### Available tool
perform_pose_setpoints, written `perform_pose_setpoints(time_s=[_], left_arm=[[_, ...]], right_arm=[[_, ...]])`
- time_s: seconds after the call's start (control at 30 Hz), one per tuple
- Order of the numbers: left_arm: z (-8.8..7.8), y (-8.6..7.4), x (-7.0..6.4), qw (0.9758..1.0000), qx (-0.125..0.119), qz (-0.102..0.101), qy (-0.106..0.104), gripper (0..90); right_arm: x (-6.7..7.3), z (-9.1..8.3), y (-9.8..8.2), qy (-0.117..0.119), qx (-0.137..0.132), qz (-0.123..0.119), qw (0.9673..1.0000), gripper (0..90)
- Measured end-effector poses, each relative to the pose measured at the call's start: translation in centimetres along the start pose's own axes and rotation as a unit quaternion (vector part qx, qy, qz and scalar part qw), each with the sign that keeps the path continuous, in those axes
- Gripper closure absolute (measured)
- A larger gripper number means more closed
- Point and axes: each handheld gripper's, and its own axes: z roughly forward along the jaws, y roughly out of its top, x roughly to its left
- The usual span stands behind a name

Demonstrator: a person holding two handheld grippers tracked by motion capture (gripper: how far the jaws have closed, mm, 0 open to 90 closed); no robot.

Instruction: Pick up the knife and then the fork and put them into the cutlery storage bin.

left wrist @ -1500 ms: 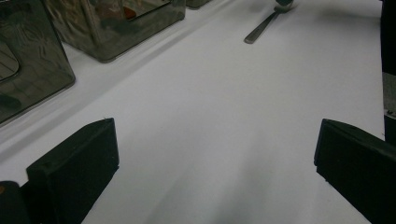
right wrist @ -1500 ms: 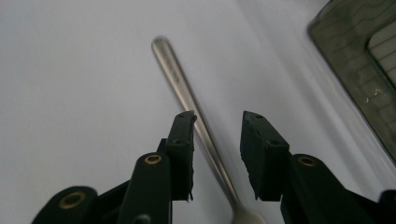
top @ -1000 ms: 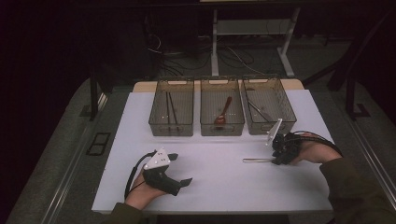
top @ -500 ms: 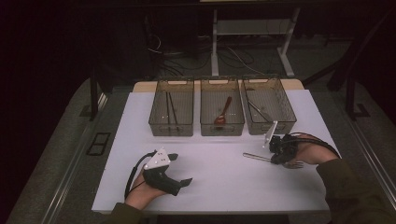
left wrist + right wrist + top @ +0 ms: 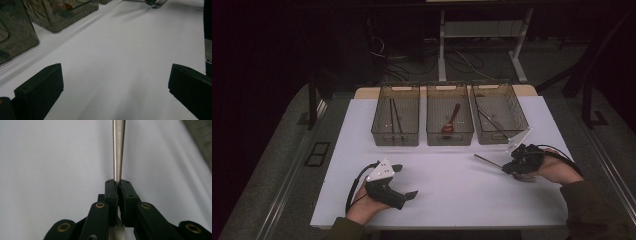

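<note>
Presently, the right gripper [image 5: 117, 185] was found clenched on the neck of a metal fork [image 5: 486, 161], its jaws having just been closing with the handle caught between them; in the right gripper view the pads met tight around the tapering steel handle, which ran straight ahead over the white table [image 5: 452, 200]. In the high view the fork stuck out leftward from that gripper, near the table's right side and just in front of the right basket [image 5: 501, 112], with its tines showing behind the jaws in the left gripper view. Whether the handle tip touched the surface could not be told. The left gripper [image 5: 115, 82] rested at the near left of the table with its jaws spread wide and nothing between them. Three mesh baskets stood in a row at the far side: the left basket [image 5: 395, 114] held chopsticks, the middle basket [image 5: 450, 114] a wooden spoon [image 5: 451, 120], the right one a slim metal utensil. Risk noted: the hold was narrow and sat well off the fork's middle, so the long handle could pivot or slip in the pads during a lift. A further hazard was the handle striking the right basket's rim on approach, shifting the basket or knocking the fork loose.
</note>
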Motion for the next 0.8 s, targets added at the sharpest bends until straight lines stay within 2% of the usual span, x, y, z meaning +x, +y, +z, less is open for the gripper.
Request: perform_pose_setpoints(time_s=[0.1,0.17,0.23,0.27,0.33,0.5,0.67,0.7,0.8], left_arm=[[0.0,0.0,0.1,1.0,0.001,-0.001,0.0,0.0],[0.0,0.0,0.1,1.0,0.001,-0.001,0.001,0.0],[0.0,0.0,0.0,1.0,0.001,-0.001,0.0,0.0],[0.0,0.0,0.1,1.0,0.001,-0.001,0.0,0.0],[0.1,0.0,0.1,1.0,0.001,-0.001,0.0,0.0],[0.2,0.1,0.2,1.0,-0.001,-0.005,-0.001,0.0],[0.3,0.2,0.3,1.0,-0.001,-0.007,0.0,0.0],[0.3,0.2,0.3,1.0,-0.001,-0.008,0.0,0.0],[0.3,0.2,0.4,1.0,0.001,-0.005,-0.001,0.0]], right_arm=[[0.1,-1.2,-0.2,-0.006,-0.059,0.028,0.9979,84.2],[0.0,-2.3,-0.1,-0.021,-0.099,0.053,0.9935,84.2],[-0.6,-3.4,0.1,-0.034,-0.134,0.064,0.9883,84.2],[-0.9,-3.9,0.2,-0.048,-0.146,0.075,0.9853,84.2],[-1.5,-4.7,0.6,-0.07,-0.164,0.095,0.9794,84.2],[-3.8,-6.1,1.5,-0.119,-0.201,0.155,0.9601,84.2],[-6.2,-6.8,2.7,-0.153,-0.227,0.204,0.9399,84.2],[-6.7,-6.8,2.9,-0.157,-0.231,0.21,0.9369,84.2],[-8.1,-6.6,3.5,-0.167,-0.233,0.222,0.9321,84.2]])
